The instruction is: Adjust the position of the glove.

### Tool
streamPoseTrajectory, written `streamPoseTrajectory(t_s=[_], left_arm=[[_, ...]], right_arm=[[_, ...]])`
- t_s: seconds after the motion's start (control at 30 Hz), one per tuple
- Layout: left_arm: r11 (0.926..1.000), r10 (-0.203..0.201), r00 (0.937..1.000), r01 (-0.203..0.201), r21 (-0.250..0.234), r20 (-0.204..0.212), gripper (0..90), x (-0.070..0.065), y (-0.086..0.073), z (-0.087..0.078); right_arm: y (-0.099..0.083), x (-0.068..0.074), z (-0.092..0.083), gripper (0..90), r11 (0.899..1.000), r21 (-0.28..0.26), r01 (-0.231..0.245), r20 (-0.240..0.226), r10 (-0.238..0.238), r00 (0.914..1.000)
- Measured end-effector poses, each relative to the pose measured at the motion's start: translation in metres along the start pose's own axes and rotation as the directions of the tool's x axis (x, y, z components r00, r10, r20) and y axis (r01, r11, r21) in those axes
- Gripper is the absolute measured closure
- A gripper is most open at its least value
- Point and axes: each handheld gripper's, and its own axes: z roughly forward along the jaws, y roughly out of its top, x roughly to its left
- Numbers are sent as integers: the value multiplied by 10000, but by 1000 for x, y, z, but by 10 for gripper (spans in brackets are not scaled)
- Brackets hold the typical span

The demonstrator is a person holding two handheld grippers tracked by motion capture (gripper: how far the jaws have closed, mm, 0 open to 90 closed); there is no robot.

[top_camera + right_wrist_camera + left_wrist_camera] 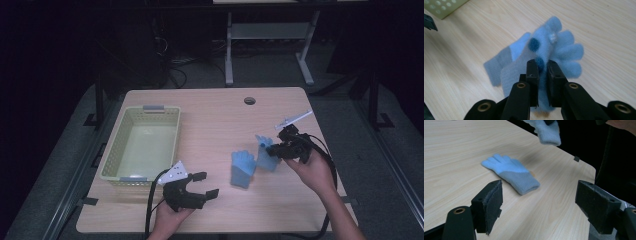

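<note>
High view: a light wooden tabletop point(210, 115) carries a pale green perforated plastic basket point(131, 170) at its left side, with the basket interior bare. The left gripper point(206, 185), held in a hand at the near edge, sits just beside the basket's near right corner, its fingers spread apart with nothing between them. A light blue knitted glove with a grey cuff point(243, 169) lies flat on the tabletop near the middle, right of that gripper. The right gripper point(274, 149), held in a hand at the right side, has its fingers clamped on a second light blue knitted glove point(265, 155), which hangs just right of the flat glove. Left gripper view: the two black padded fingers point(489, 205) stand wide apart and empty; the flat glove point(511, 173) lies on the tabletop ahead of them, fingers pointing left, cuff toward the right. The second glove point(547, 131) hangs at the top edge, clear of the wood. Right gripper view: the fingers point(532, 75) are closed tightly on the second glove point(560, 50), pinching its fabric, which shows two dark blue dots. The flat glove point(499, 62) lies beneath and partly behind it. A corner of the basket point(444, 7) is visible at upper left.
</note>
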Motion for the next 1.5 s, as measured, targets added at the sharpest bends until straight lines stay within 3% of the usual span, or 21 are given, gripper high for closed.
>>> streamPoseTrajectory(t_s=[0.43, 1.5], left_arm=[[10000, -21, 10000, 21, -23, -3, 217, 0, 0, 0], [9999, -18, 10000, 18, -136, -27, 217, 0, 1, -3]], right_arm=[[11, 13, 14, 813, 9999, 99, 125, -390, -121, 9992], [19, 26, 52, 810, 9975, 620, 340, -899, -284, 9955]])
